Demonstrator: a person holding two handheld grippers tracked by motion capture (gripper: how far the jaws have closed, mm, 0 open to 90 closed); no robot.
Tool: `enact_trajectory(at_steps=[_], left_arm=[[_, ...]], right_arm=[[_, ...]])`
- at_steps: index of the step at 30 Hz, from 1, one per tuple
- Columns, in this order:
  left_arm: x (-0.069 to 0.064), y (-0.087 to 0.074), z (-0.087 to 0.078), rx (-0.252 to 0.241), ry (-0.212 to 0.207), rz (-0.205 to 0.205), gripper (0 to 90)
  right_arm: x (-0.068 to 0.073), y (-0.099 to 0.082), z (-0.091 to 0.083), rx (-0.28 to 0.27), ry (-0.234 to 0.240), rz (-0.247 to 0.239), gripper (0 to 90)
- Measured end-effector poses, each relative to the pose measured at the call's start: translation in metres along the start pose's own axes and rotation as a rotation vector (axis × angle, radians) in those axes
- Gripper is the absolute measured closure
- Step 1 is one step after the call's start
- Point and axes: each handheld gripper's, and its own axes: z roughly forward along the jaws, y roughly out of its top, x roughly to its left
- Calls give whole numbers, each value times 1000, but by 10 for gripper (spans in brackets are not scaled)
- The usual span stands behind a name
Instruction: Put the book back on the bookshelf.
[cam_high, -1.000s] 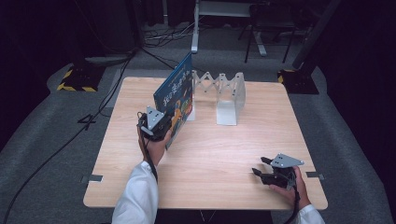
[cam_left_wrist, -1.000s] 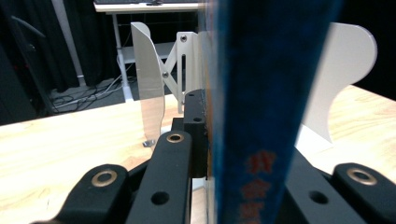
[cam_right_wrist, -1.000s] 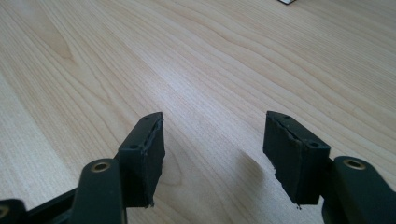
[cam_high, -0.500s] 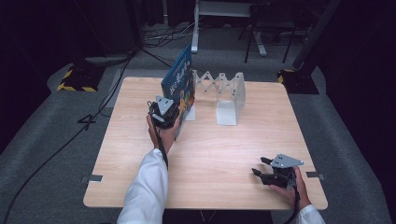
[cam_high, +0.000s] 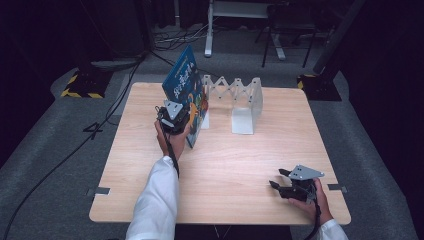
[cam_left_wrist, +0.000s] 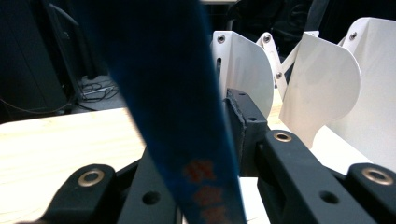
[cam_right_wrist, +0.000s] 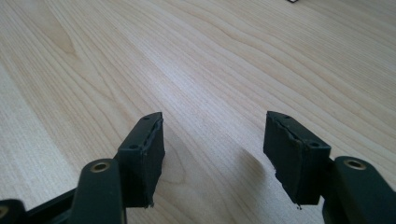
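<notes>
A thin blue picture book (cam_high: 182, 85) stands tilted on the wooden table (cam_high: 235, 165), its far end at the left end of a white accordion book rack (cam_high: 240, 95). My left gripper (cam_high: 184, 120) has the book's lower near edge between its jaws. In the left gripper view the blue book (cam_left_wrist: 173, 93) lies against the right pad (cam_left_wrist: 238, 121) and hides the other one. These jaws have just been opening slightly, with the book still between them. The rack's white panels (cam_left_wrist: 322, 84) rise just behind. My right gripper (cam_high: 275, 178) rests open near the table's front right corner, with bare wood between its fingers (cam_right_wrist: 212, 135).
The rack's other slots to the right stand unfilled. Beyond the table lie dark floor, cables (cam_high: 100, 125) and a yellow-and-black striped stand base (cam_high: 80, 85). A white frame (cam_high: 240, 20) stands behind.
My left hand has carried the book away from the person and to the right, up to the rack's left end, and the book now stands steeper. The right hand has not moved.
</notes>
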Motion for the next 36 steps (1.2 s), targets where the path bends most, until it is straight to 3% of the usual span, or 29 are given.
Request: enact_trajectory(at_steps=[5, 13, 17, 36], left_arm=[[-5, 0, 2, -1, 19, 27, 751], [-5, -2, -1, -15, 24, 23, 722], [-6, -2, -2, -5, 11, 46, 704], [1, -2, -9, 6, -13, 45, 608]], right_arm=[[0, 0, 0, 2, -1, -2, 389], [0, 0, 0, 4, 6, -7, 415], [1, 0, 1, 9, 2, -10, 406], [1, 0, 1, 7, -8, -4, 396]])
